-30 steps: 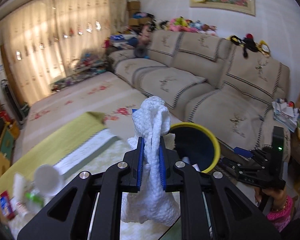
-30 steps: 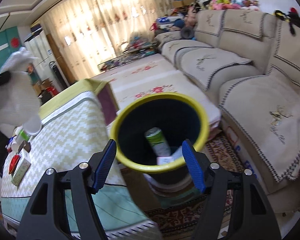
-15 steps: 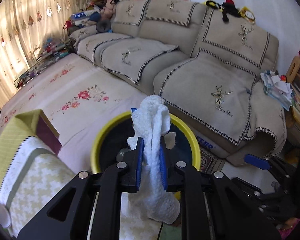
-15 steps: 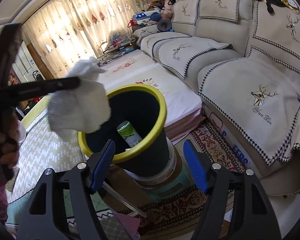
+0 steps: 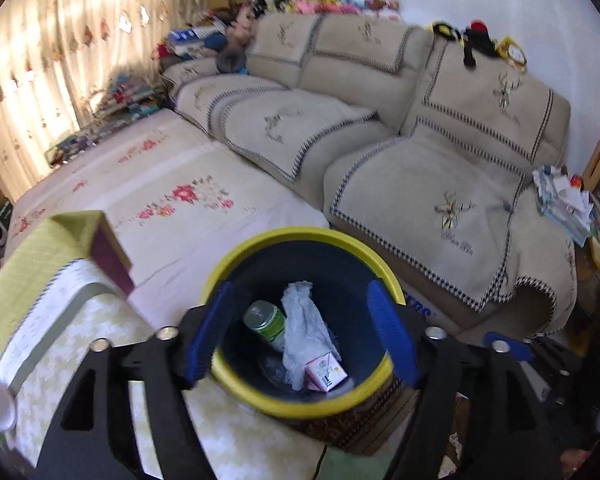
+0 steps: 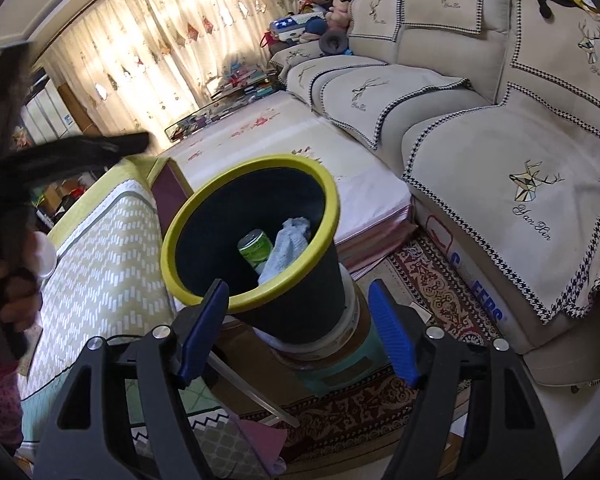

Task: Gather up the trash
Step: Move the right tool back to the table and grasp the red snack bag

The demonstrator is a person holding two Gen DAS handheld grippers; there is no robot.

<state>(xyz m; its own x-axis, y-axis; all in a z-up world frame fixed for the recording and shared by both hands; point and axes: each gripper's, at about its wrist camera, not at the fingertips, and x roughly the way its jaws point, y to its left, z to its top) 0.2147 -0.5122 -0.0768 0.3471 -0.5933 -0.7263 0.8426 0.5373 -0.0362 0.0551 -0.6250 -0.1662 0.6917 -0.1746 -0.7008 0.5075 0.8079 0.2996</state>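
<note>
The white cloth (image 5: pixel 302 328) lies inside the bin (image 5: pixel 300 236), down near the bottom. It is long and thin, and its long way runs from about 12 o'clock to 6 o'clock in the left wrist view. A green can (image 5: pixel 269 324) lies just beside it at 9 o'clock, and a small pink carton (image 5: pixel 326 372) touches its low end at about 5 o'clock. The left gripper (image 5: pixel 302 344) hangs right over the bin's mouth, pointing down into it. Its jaws have just been opening, and now they stand wide apart with nothing pinched between them; the cloth is far below them in the bin. So the cloth is let go and this piece of trash looks done. The right gripper (image 6: pixel 300 332) is also wide apart and holds nothing. It sits low, with the bin at its 12 o'clock. The table (image 5: pixel 80 320) with more things on it lies at about 8 o'clock from the left gripper, so the left hand seems nearer for the next pick.
</note>
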